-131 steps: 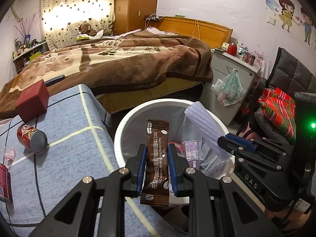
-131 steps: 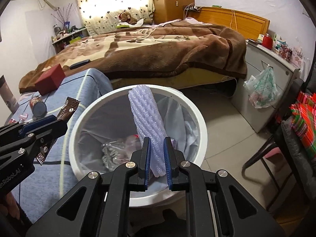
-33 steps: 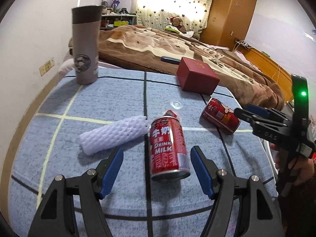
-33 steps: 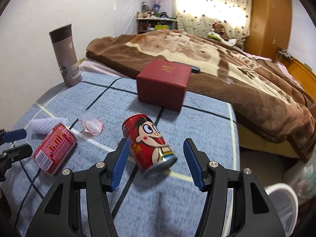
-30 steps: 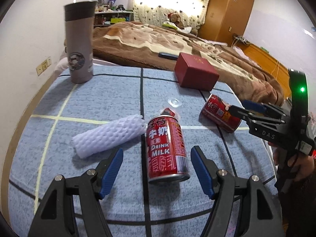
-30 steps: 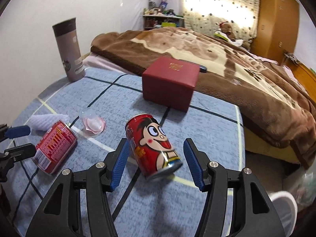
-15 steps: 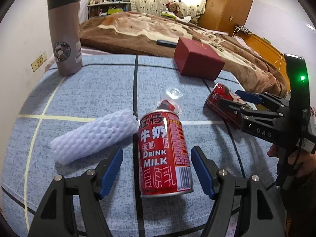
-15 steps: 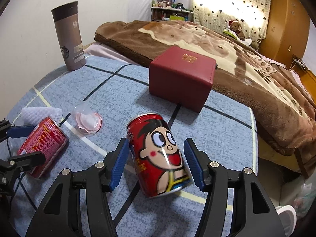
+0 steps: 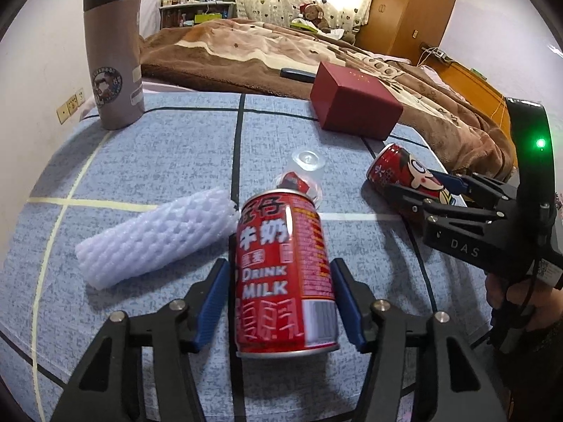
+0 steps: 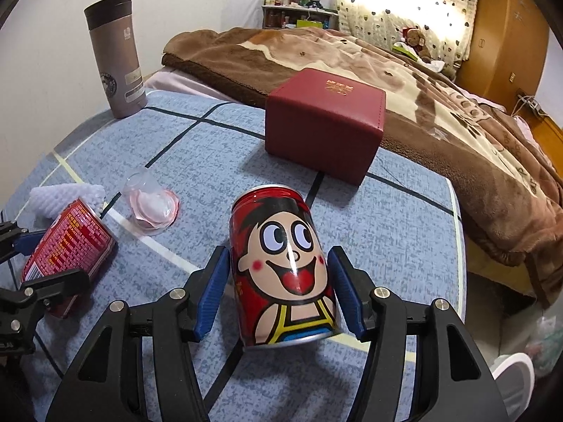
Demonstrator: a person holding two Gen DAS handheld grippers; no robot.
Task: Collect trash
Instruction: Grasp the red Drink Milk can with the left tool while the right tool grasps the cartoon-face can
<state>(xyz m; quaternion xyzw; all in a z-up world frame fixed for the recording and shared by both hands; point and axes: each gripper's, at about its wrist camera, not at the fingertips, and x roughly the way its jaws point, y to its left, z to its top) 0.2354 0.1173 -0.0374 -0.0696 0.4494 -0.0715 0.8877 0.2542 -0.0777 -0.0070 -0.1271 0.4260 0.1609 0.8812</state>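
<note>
Two red cans lie on the blue checked counter: the "DRINK MILK" can [image 9: 285, 277] sits between the left gripper [image 9: 281, 302]'s fingers, which have just been closing and now stand right at its sides, though whether they press it I cannot tell. The cartoon-face can [image 10: 285, 270], near the right edge, lies between the right gripper [image 10: 281, 292]'s wide fingers, with slim gaps either side. One white foam sleeve [image 9: 158, 239], one clear jelly cup [image 10: 151, 207], one red box [image 10: 327, 123] and one brown tumbler [image 9: 112, 49] share the counter.
</note>
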